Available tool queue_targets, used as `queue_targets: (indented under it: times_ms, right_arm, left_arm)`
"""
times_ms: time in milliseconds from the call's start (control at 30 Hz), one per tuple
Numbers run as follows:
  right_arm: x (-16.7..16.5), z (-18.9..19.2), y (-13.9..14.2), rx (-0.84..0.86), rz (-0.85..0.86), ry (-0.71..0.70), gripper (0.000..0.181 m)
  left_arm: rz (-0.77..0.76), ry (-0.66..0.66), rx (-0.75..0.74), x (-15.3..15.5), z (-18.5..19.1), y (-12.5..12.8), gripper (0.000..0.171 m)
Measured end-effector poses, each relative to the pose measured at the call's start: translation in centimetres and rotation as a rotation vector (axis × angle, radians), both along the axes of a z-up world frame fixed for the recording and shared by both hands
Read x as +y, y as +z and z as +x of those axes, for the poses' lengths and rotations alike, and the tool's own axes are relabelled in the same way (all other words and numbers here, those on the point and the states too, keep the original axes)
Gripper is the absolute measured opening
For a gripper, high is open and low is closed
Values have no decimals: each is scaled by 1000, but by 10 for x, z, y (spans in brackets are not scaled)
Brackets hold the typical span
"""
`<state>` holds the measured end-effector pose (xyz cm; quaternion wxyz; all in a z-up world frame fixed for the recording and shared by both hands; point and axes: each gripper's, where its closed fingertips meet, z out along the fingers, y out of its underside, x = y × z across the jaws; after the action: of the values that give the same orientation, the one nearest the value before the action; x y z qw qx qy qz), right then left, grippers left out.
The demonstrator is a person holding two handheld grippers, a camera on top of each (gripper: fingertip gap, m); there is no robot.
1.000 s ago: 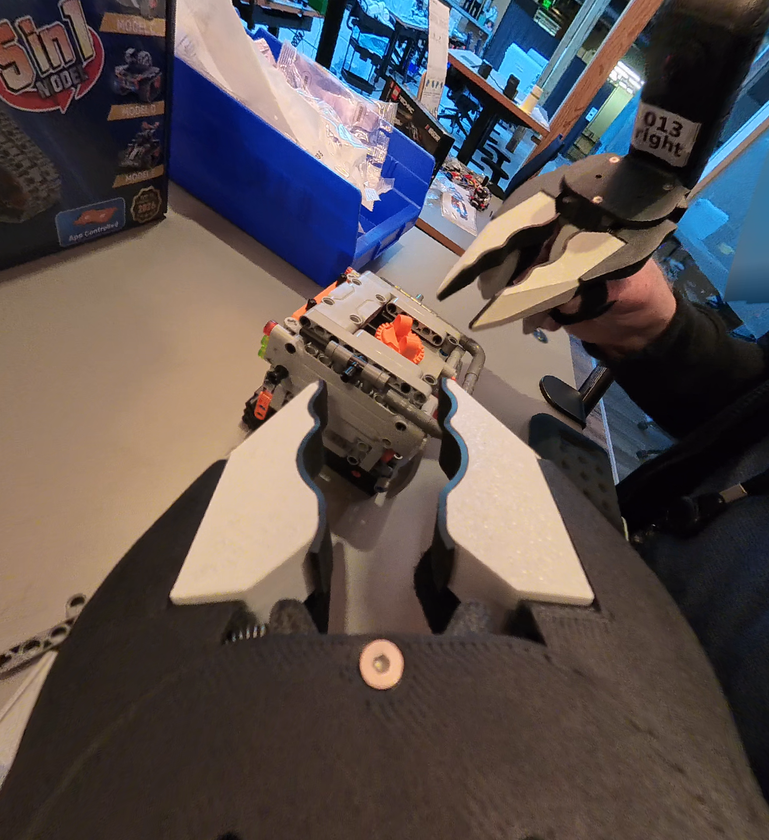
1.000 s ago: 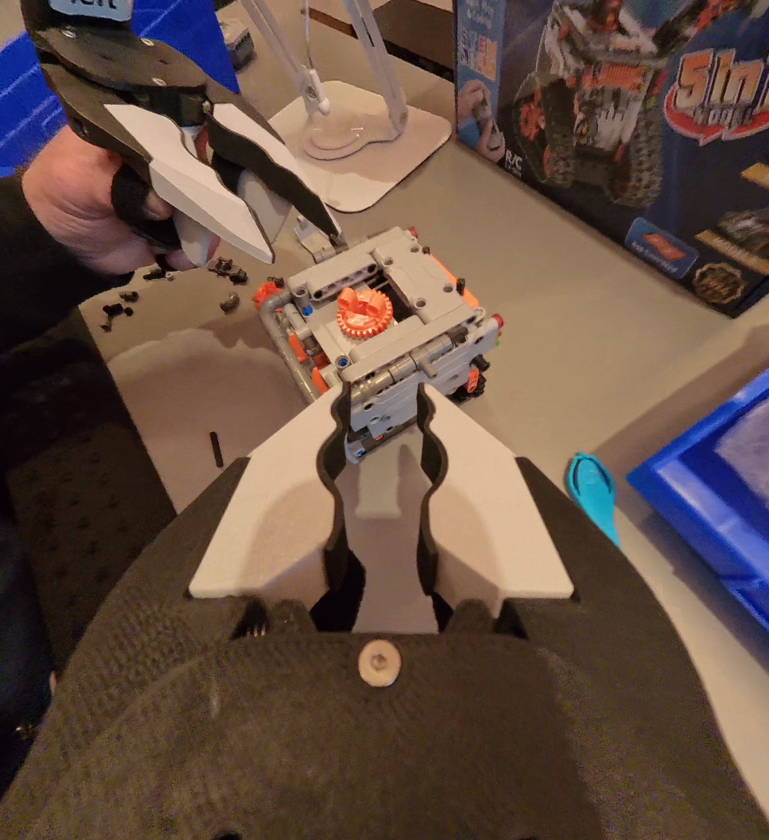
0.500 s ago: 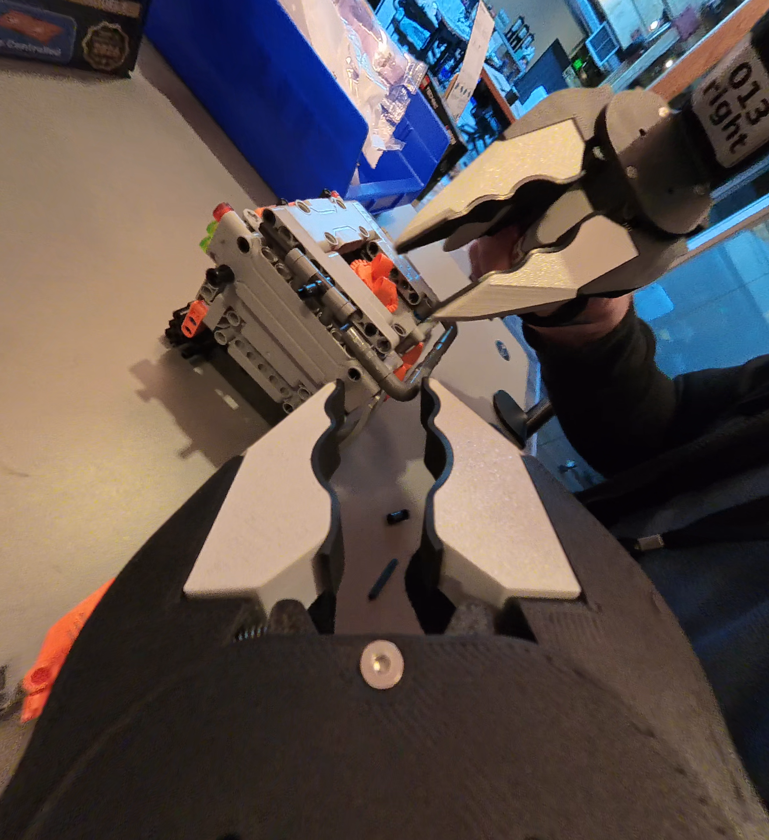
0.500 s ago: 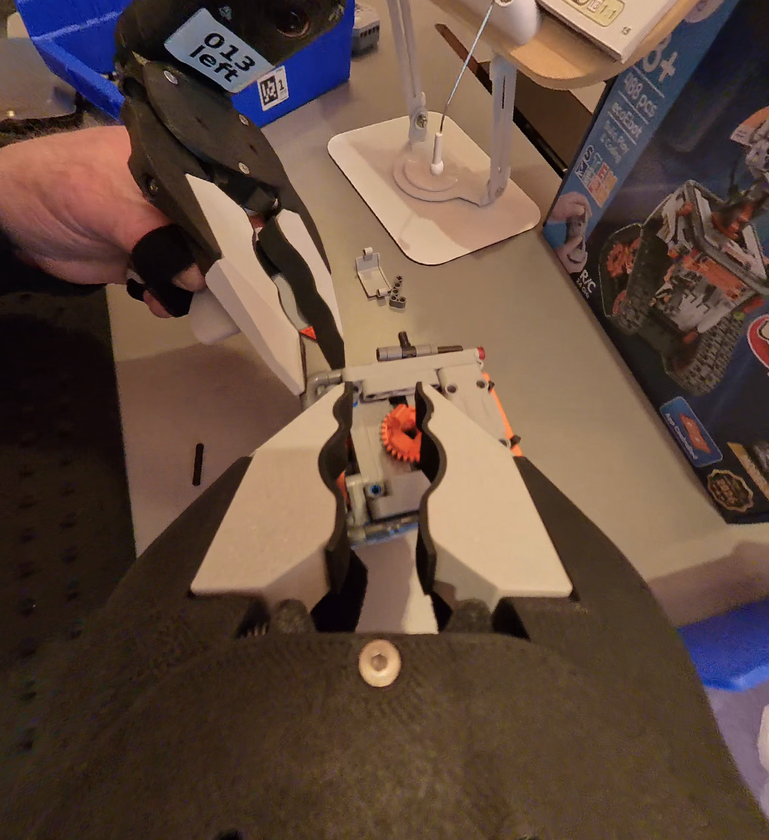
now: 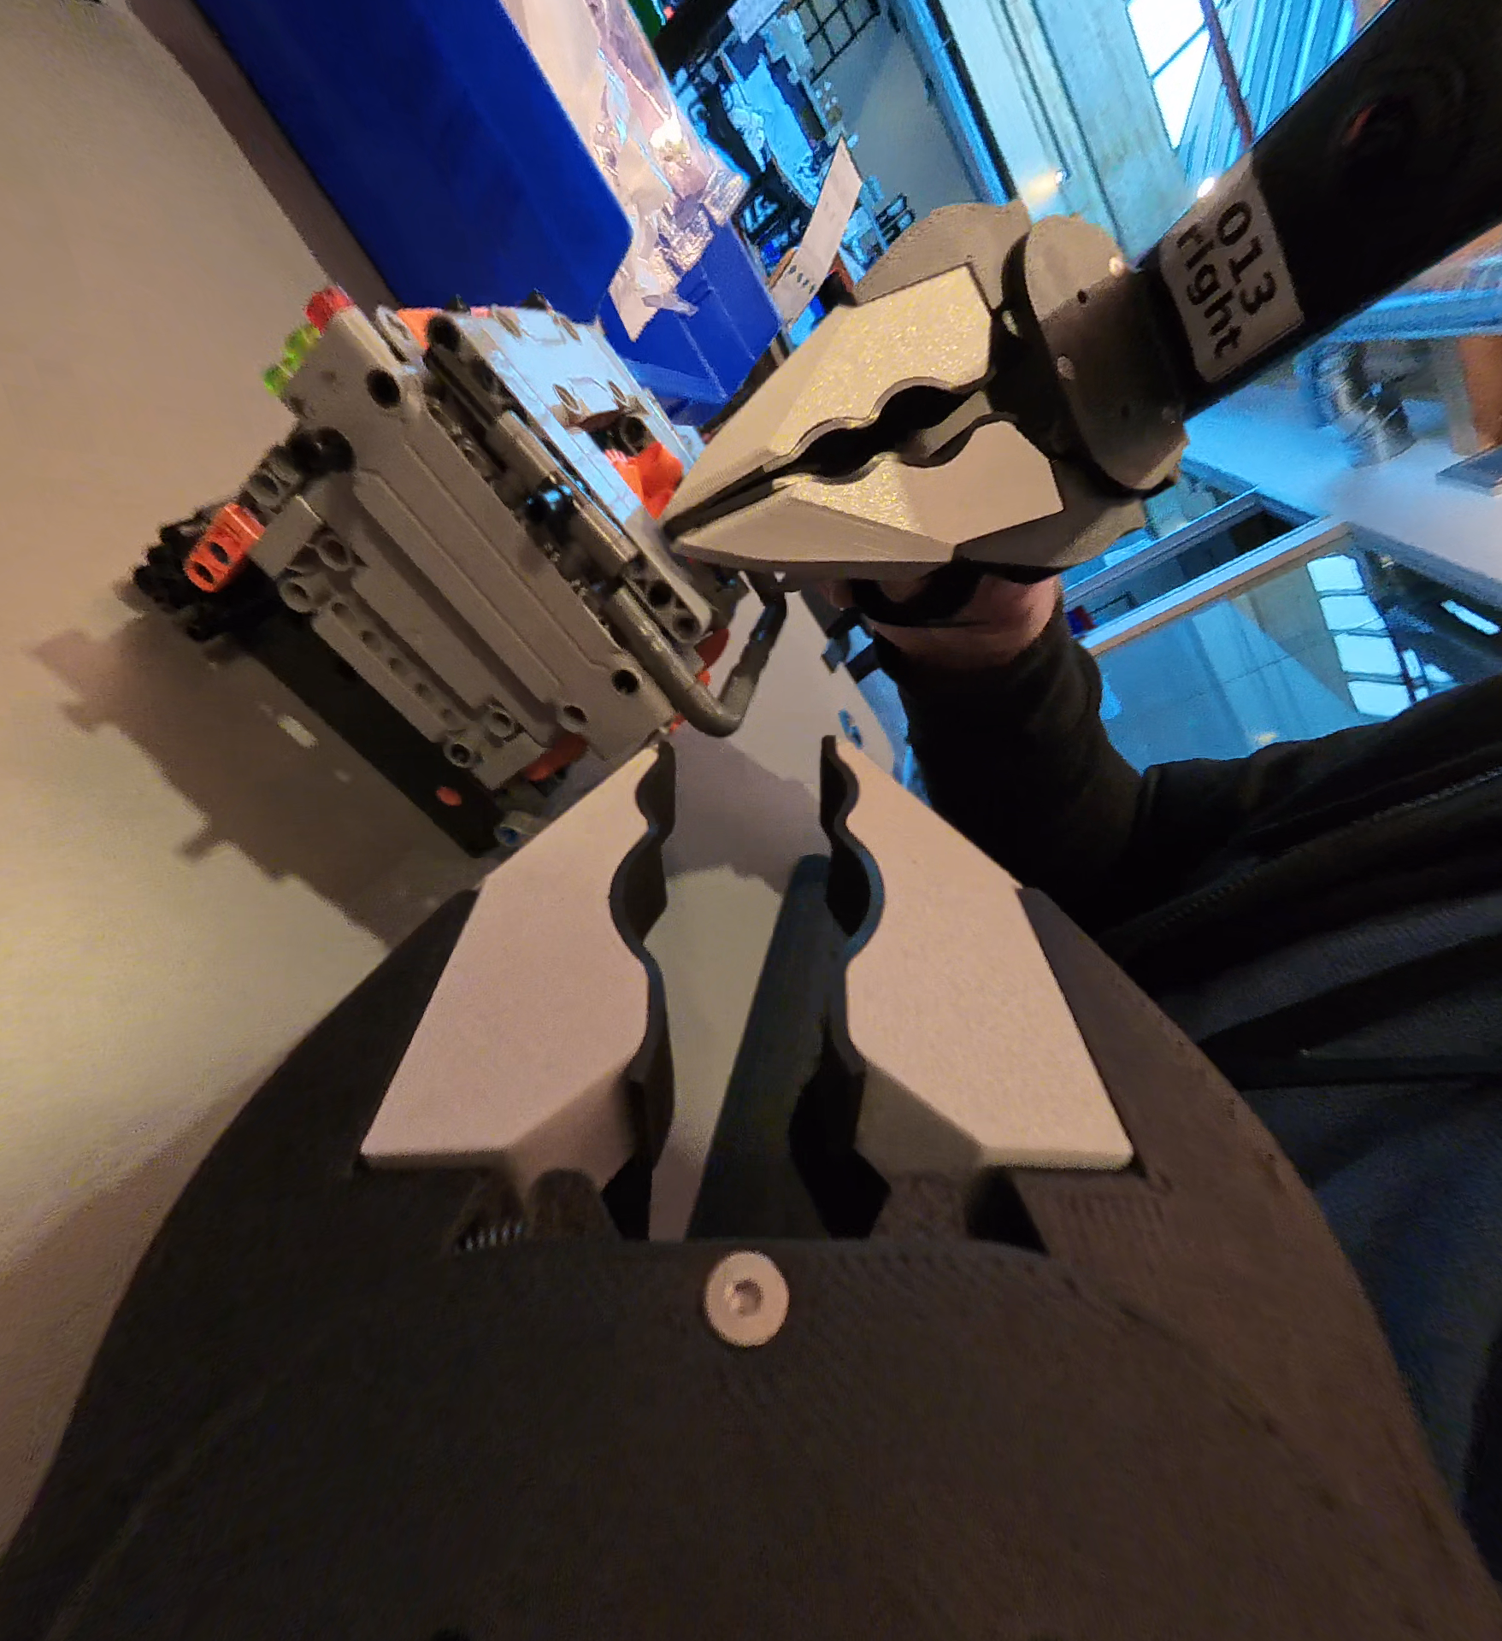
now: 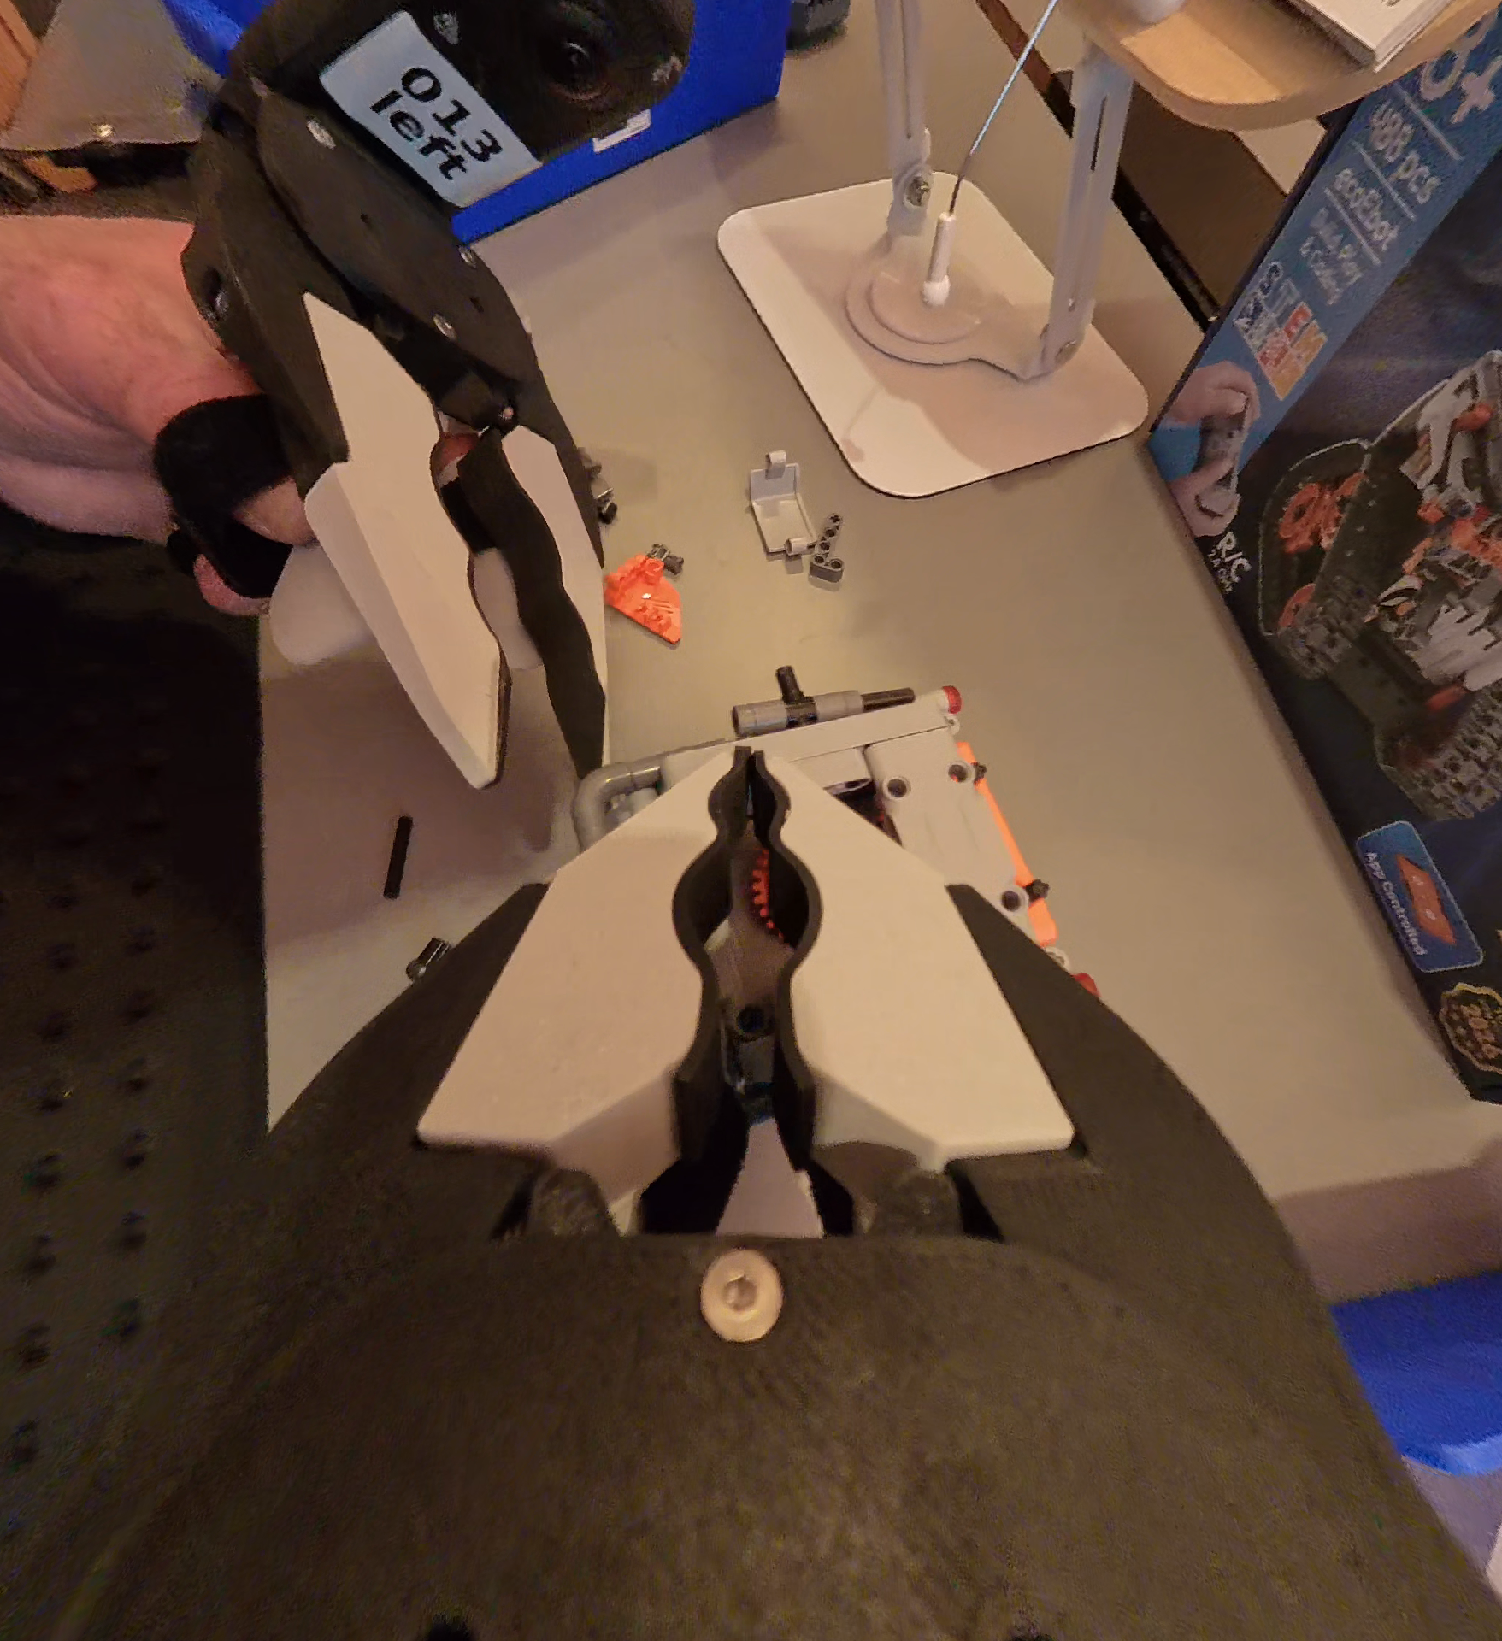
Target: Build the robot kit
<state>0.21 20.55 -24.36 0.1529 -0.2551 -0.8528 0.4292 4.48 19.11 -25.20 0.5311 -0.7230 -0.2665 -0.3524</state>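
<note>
A grey, black and orange brick-built model [image 5: 463, 550] stands on the grey table [image 5: 63, 799]; an orange gear sits in its top. My right gripper [image 6: 747, 764] is shut, its tips pinching the grey top frame of the model [image 6: 907, 772]. The gear shows through the gap between its fingers. The same gripper shows in the left wrist view [image 5: 676, 524], tips closed at the model's top edge. My left gripper [image 5: 743, 764] is open and empty, just short of the model's bent grey tube corner. In the right wrist view it [image 6: 543, 755] hangs beside the model's left end.
A blue bin [image 5: 427, 133] with plastic bags stands behind the model. The kit's printed box [image 6: 1395, 622] stands to the right, a white stand base [image 6: 925, 355] at the back. Loose parts lie about: an orange piece [image 6: 645, 599], a grey piece [image 6: 782, 515], a black pin [image 6: 398, 857]. The tips of one gripper are about 5 cm away from the tips of the other. The black pin [image 6: 398, 857] is about 12 cm from my left fingertips.
My right gripper came down onto the model's top and closed on its frame. My left gripper drew back a little from the model's corner and stays open.
</note>
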Motion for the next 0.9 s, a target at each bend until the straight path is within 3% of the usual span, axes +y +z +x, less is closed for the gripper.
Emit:
queue_targets:
  times_ms: [300, 500, 700, 800, 900]
  right_arm:
    - [-1, 4, -2, 6, -10, 27, 0]
    - [1, 3, -1, 9, -25, 18, 0]
    - [2, 3, -1, 15, -33, 23, 0]
    - [1, 4, -2, 20, -20, 29, 0]
    - [0, 3, -2, 21, -10, 35, 0]
  left_arm:
    - [45, 44, -136, 14, 3, 2, 27]
    - [67, 109, -153, 17, -1, 5, 28]
    - [127, 94, -195, 17, 3, 6, 26]
    - [175, 24, -157, 16, 15, 13, 15]
    - [99, -50, -16, 17, 26, 11, 15]
